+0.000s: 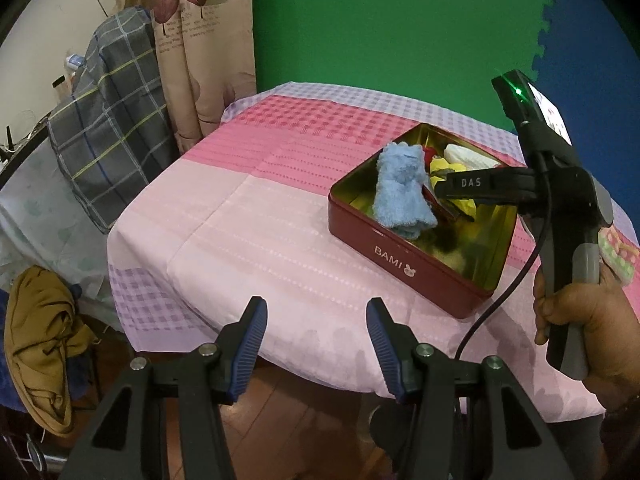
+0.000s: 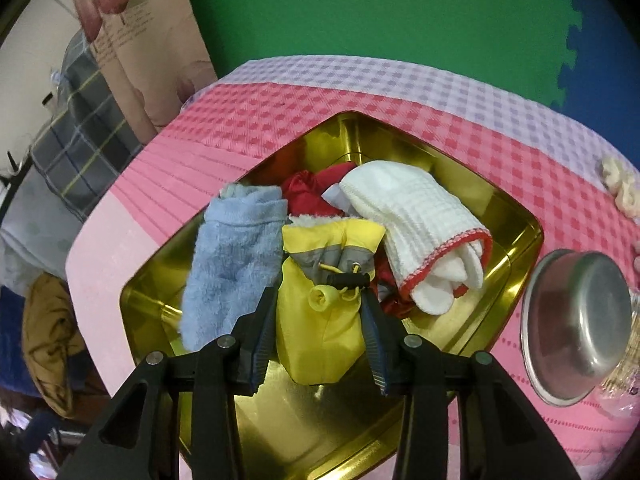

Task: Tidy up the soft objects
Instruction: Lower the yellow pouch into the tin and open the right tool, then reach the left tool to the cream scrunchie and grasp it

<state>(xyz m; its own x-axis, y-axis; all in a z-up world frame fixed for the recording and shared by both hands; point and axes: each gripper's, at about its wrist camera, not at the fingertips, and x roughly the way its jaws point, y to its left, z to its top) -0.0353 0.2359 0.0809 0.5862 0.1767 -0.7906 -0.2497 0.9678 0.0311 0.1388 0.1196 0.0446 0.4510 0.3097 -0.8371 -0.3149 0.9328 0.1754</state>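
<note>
A red tin box (image 1: 400, 258) with a gold inside stands on the pink cloth; its gold wall also shows in the right wrist view (image 2: 516, 240). It holds a blue fluffy cloth (image 2: 232, 268), a white cloth with red trim (image 2: 416, 220), a red item (image 2: 308, 196) and a yellow drawstring pouch (image 2: 320, 332). My right gripper (image 2: 318, 312) is inside the box, its fingers on both sides of the yellow pouch, touching it. It shows in the left wrist view (image 1: 444, 192) over the box. My left gripper (image 1: 316, 328) is open and empty above the table's near edge.
A steel bowl (image 2: 580, 320) sits upside down right of the box. A cream fluffy item (image 2: 620, 188) lies at the far right. A plaid cloth (image 1: 112, 128) and a brown garment (image 1: 40, 340) hang left of the table.
</note>
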